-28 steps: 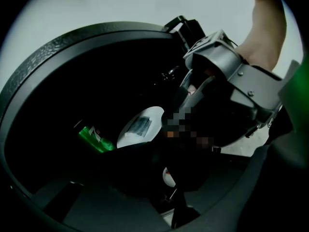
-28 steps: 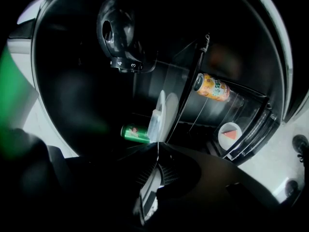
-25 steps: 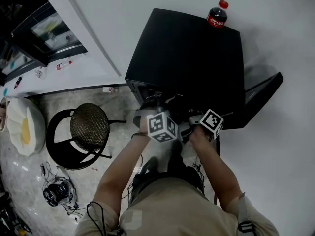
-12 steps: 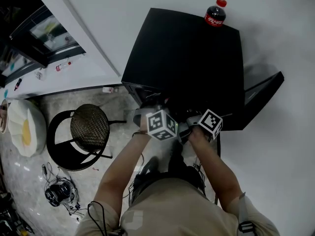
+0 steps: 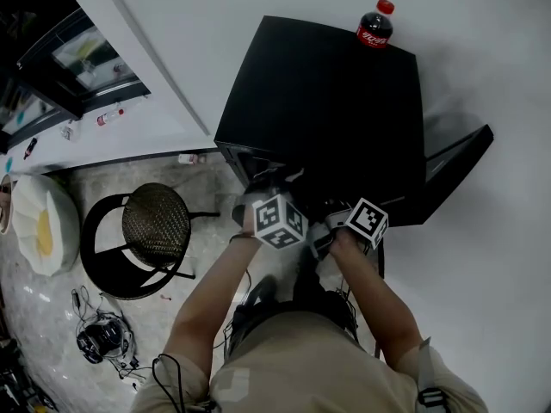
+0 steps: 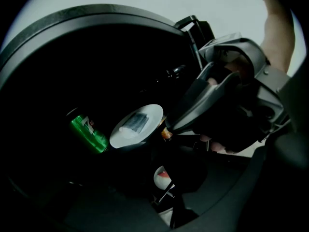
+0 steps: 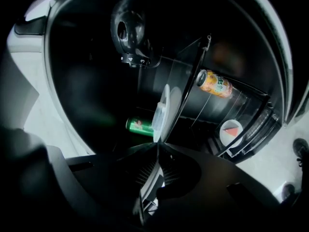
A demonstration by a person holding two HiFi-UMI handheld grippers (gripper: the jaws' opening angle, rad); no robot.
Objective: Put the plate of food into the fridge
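"How many cans do you count?"

"Two: one green drink can [image 7: 137, 125] and one yellow drink can [image 7: 215, 84]."

"Plates and fridges?"

"One round white plate [image 7: 161, 115] and one boxy black fridge [image 5: 327, 93]."

"Bottles?"

"One that I can be sure of, a dark cola bottle with a red cap [image 5: 377, 26]."

"Seats?"

"One round black stool with a woven seat [image 5: 157, 222] and one white cushion with a yellow centre [image 5: 30, 213]."

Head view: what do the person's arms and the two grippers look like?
Bare forearms below a short-sleeved beige shirt. The left gripper and right gripper have dark grey and black moulded shells, each carrying a white cube with black square markers.
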